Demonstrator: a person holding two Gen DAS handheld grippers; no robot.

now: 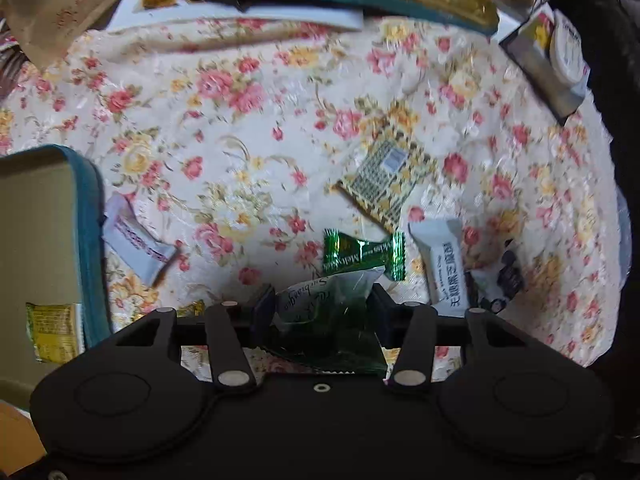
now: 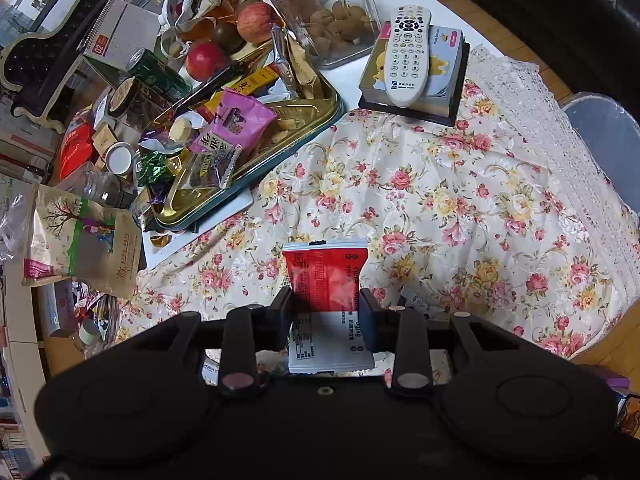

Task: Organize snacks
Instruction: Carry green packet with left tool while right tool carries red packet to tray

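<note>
Tablecloth (image 2: pixel 460 208): cream w/ pink & yellow roses. Tin tray (image 2: pixel 326 118): gold inside, teal rim. Packet (image 2: pixel 326 276) betw. black right gripper (image 2: pixel 326 312) fingers: red top, white bottom. Candy wrapper (image 1: pixel 362 254): bright green. Packet (image 1: pixel 384 178): yellow-black check pattern. Remote (image 2: pixel 406 56): white. Snack bag (image 2: pixel 236 120): pink. Apples (image 2: pixel 256 22): red.

Left wrist view was motion-blurred and dim; right wrist view sharp, daylit from upper left; fisheye-bent edges

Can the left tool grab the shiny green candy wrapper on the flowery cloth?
Probably not yet: the left tool has a clear green packet between its pads, though the candy lies uncovered just ahead.
</note>
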